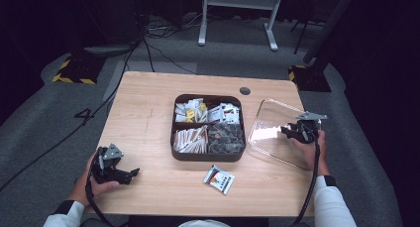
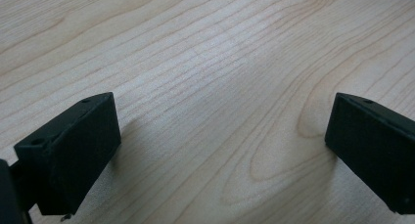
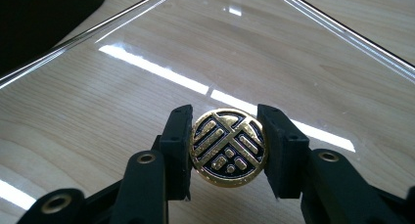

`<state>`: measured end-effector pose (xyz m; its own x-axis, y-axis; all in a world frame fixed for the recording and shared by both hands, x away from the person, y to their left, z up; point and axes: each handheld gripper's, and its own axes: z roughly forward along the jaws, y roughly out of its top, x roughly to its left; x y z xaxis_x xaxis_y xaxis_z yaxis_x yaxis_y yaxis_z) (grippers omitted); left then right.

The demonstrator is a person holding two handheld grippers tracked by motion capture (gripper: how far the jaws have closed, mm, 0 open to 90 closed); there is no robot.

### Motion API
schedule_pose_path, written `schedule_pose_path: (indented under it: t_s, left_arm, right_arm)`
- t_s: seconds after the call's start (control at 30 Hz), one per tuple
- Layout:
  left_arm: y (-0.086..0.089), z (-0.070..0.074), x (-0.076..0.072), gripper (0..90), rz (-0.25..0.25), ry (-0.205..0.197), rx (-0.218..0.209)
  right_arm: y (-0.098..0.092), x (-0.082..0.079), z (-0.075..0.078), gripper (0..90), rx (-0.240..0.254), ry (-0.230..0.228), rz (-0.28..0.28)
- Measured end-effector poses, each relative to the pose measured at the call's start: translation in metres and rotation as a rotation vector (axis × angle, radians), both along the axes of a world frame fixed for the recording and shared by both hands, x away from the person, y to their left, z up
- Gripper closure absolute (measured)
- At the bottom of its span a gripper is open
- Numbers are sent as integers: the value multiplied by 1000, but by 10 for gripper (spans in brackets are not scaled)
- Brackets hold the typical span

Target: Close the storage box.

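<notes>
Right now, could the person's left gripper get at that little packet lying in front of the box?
Probably yes: the left gripper is open with nothing between its jaws, and bare table lies between it and the packet.

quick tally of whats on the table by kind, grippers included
grippers: 2, left gripper open over bare wood, right gripper shut on the lid's gold knob
clear lid: 1
dark divided tray of packets: 1
loose packet in front of the tray: 1
total: 5
</notes>
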<state>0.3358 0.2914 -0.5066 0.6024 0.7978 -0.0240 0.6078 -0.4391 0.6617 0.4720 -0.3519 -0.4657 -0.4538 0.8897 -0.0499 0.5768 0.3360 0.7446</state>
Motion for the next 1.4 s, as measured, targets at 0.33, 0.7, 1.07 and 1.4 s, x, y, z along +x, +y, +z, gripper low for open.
schedule_pose_path:
  t_s: [0.33,0.7,1.07,1.4]
  left_arm:
    - [0,0,0,2,2,0,1]
    - [-1,0,0,2,9,-3,-1]
    - [-1,0,-1,2,9,-3,-1]
    - [-1,0,-1,2,11,-4,0]
  right_arm:
    - [5,-2,24,595,8,-42,26]
    - [15,-4,54,595,15,-71,60]
    - [26,-2,76,595,23,-94,81]
    - [44,1,86,595,20,-99,114]
